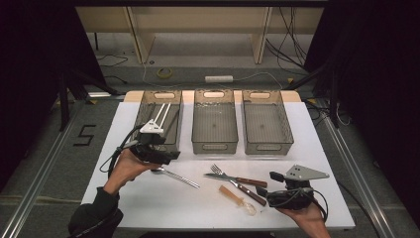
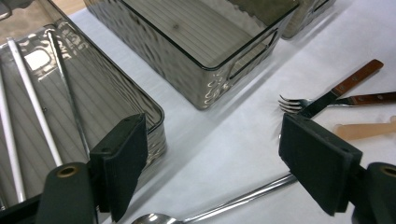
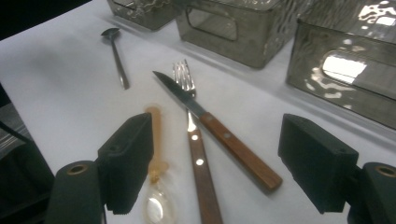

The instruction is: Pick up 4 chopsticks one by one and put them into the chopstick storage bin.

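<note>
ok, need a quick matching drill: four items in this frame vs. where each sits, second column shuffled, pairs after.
Items:
1. metal spoon
2. chopsticks
3. plastic spoon
4. middle bin

Places:
A. inside the left bin
B. on the table by the left gripper
C. between the two other bins
D. nearest the right gripper

Pairs: 1-B, 2-A, 3-D, 4-C

Three bins [image 1: 214, 120], roughly six utensils [image 1: 236, 179]

bins [image 1: 213, 126] behind, bare table [image 1: 148, 198] front-left
</note>
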Demonstrator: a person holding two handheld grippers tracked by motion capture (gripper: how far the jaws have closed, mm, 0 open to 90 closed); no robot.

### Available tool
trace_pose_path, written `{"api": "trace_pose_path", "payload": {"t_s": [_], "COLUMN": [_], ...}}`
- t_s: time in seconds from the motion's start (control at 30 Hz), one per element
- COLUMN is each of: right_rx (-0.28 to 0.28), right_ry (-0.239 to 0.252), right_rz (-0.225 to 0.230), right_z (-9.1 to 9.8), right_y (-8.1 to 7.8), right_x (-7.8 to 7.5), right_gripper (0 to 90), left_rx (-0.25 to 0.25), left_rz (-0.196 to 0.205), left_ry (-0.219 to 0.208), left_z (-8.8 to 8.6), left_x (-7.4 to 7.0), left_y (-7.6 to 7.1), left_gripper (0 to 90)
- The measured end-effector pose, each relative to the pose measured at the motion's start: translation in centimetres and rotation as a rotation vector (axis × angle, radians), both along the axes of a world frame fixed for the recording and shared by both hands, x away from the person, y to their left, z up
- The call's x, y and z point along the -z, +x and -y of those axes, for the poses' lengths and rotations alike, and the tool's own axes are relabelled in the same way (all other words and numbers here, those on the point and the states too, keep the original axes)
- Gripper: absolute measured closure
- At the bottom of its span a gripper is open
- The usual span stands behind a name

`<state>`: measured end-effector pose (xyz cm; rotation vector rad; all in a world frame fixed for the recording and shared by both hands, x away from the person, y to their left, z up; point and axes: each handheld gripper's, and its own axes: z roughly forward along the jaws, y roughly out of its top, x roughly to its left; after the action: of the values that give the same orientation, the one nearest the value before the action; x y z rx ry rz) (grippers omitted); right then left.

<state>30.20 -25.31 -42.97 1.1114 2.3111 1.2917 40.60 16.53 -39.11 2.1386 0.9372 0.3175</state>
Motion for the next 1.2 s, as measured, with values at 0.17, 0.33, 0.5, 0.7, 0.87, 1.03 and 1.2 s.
{"api": "trace_pose_path", "payload": {"t_s": [0.17, 0.33, 0.5, 0.7, 0.87, 1.03, 1.2], "right_rx": [-0.041, -0.078, -0.110, -0.144, -0.161, -0.171, -0.181], "right_ry": [-0.005, -0.019, -0.036, -0.062, -0.083, -0.096, -0.112], "right_rz": [-0.014, -0.034, -0.055, -0.078, -0.100, -0.112, -0.120], "right_z": [-1.0, -2.0, -2.9, -4.0, -4.7, -5.0, -5.3], "right_y": [-0.1, 0.0, 0.1, 0.4, 0.7, 0.8, 0.8], "right_x": [0.1, 0.3, 0.4, 0.7, 0.9, 1.1, 1.3], "right_gripper": [27.9, 27.9, 28.1, 29.7, 30.0, 30.1, 30.1], "left_rx": [0.025, 0.042, 0.047, 0.020, 0.009, 0.006, -0.019], "left_rz": [0.003, 0.023, 0.044, 0.078, 0.090, 0.094, 0.089], "left_ry": [0.005, -0.009, -0.034, -0.084, -0.134, -0.146, -0.166], "left_z": [0.8, 1.6, 1.6, 0.8, 0.4, 0.4, 0.2], "left_x": [0.4, 1.0, 1.7, 2.4, 2.8, 3.5, 3.7], "left_y": [-0.5, -1.4, -2.5, -3.7, -4.7, -5.5, -6.1], "left_gripper": [23.1, 22.7, 22.0, 20.7, 20.0, 19.7, 19.5]}}
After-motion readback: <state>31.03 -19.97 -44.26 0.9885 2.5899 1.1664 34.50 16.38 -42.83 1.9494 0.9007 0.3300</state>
